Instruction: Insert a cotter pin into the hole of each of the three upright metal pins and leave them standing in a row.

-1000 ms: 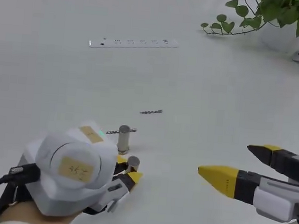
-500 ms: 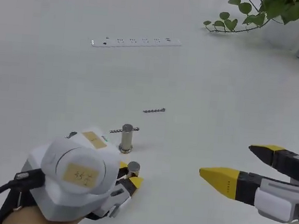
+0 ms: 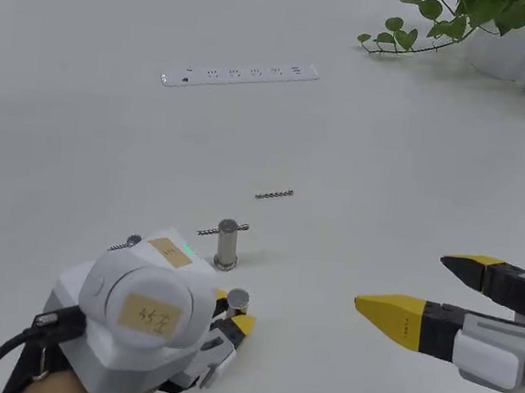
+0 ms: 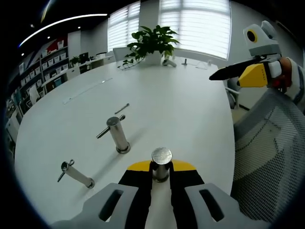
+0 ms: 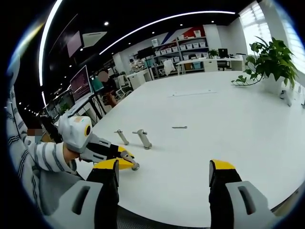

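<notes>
1. Two of three were done: the upright pin (image 4: 117,136), centre left, and the corner pin (image 4: 76,174), lower left and perhaps leaning, each carried a wire cotter.
2. The left tool (image 4: 161,167) pinched the third pin (image 4: 162,156), a smooth flat-topped steel cylinder, bottom centre.
3. The loose cotter pin (image 3: 274,195) lay mid-frame on the matte white table (image 3: 386,152); the right tool (image 3: 399,280) hung spread, empty.

— Are you making out any writing anywhere?
— No. I'm seeing two tan stickers (image 3: 149,315) on my left gripper (image 3: 231,309), but their handwritten marks are blurring past reading.
</notes>
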A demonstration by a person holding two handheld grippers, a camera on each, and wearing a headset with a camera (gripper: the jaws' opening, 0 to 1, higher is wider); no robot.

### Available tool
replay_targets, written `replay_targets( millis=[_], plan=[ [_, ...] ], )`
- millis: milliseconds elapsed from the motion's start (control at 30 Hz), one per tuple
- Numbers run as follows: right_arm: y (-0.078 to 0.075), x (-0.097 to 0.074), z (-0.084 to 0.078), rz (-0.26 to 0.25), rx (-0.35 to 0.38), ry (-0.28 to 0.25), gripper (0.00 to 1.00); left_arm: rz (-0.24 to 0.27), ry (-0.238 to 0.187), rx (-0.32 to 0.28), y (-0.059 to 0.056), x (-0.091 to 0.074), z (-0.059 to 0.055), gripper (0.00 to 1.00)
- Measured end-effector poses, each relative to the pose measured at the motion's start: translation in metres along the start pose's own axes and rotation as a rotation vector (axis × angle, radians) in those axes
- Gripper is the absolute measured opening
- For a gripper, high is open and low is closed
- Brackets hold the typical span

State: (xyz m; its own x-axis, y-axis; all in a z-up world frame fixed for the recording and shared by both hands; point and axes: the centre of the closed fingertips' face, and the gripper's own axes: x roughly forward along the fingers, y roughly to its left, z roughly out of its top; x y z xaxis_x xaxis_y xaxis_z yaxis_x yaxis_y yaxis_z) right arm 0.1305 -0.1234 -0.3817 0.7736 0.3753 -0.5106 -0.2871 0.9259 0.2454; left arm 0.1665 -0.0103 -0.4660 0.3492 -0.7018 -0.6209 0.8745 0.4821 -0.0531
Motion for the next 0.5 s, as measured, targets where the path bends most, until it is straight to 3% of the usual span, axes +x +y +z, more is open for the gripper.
replay_targets(
  millis=[67, 167, 233, 300, 367, 433, 500],
  plan=[
    [0.0, 0.0, 0.0, -0.001, 0.001, -0.002, 0.75, -0.005, 0.008, -0.003, 0.0, 0.0, -0.001, 0.1],
    [-0.001, -0.002, 0.001, -0.003, 0.003, -0.005, 0.75, -0.043, 0.064, -0.038, -0.003, 0.003, -0.011, 0.13],
    [-0.001, -0.002, 0.001, -0.004, 0.004, -0.007, 0.75, -0.055, 0.05, -0.048, -0.003, 0.002, -0.01, 0.16],
    [-0.001, -0.003, 0.001, -0.003, 0.003, -0.007, 0.75, -0.078, 0.024, 0.01, -0.005, -0.002, -0.005, 0.18],
    [-0.002, -0.003, 0.001, -0.003, 0.003, -0.007, 0.75, -0.104, -0.003, 0.077, -0.008, -0.007, 0.001, 0.27],
    [-0.002, -0.003, 0.001, -0.003, 0.003, -0.006, 0.75, -0.138, -0.019, 0.081, -0.011, -0.009, 0.003, 0.36],
    [-0.002, -0.002, 0.0, -0.002, 0.001, -0.004, 0.75, -0.207, -0.053, 0.061, -0.019, -0.015, 0.007, 0.41]
  ],
)
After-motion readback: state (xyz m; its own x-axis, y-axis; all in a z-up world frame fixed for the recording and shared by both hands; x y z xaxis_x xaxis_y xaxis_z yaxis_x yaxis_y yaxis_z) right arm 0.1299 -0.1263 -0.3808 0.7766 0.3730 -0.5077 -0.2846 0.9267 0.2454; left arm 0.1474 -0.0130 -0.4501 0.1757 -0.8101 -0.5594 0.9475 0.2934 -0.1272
